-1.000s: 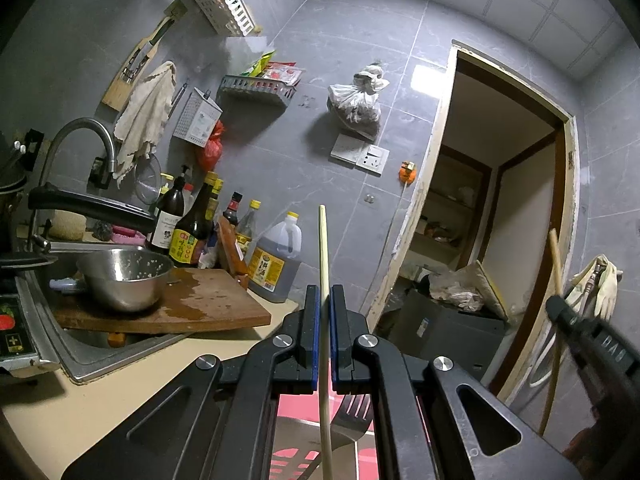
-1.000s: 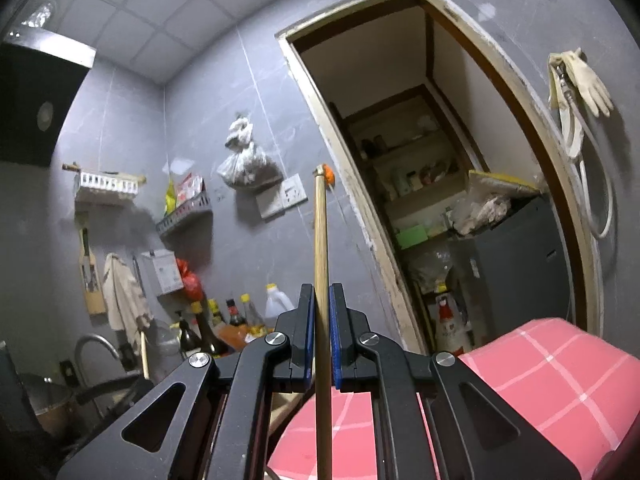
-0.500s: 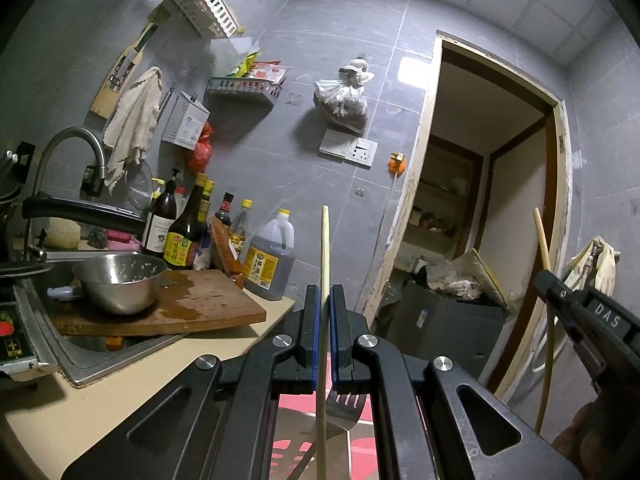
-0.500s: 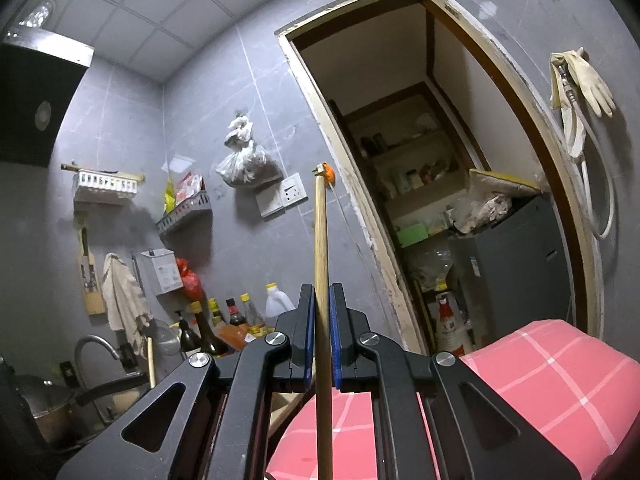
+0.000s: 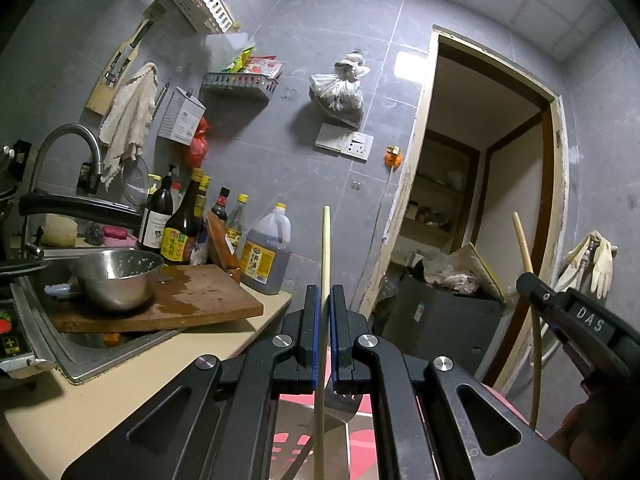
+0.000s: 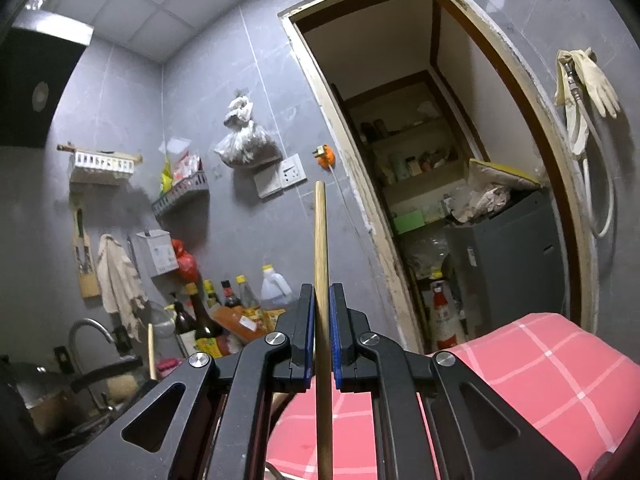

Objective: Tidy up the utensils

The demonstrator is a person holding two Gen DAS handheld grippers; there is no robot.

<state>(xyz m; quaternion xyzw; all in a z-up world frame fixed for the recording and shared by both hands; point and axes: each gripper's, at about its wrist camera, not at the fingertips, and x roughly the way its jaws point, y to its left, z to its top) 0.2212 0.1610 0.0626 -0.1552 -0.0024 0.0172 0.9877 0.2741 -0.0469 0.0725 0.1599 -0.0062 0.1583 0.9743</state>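
Kitchen counter (image 5: 100, 408) | left gripper (image 5: 324, 304) clenched on pale chopstick (image 5: 325, 248), upright | right gripper (image 6: 322, 304) clenched on darker chopstick (image 6: 321, 232), upright

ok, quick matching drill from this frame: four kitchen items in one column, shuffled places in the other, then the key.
Items
1. steel bowl
2. rubber gloves
3. pale stick
4. plastic bag

Places
A. hanging on the wall above the socket
B. clamped in the left gripper
C. on the wet cutting board
D. hanging right of the doorway

Pairs: 1-C, 2-D, 3-B, 4-A
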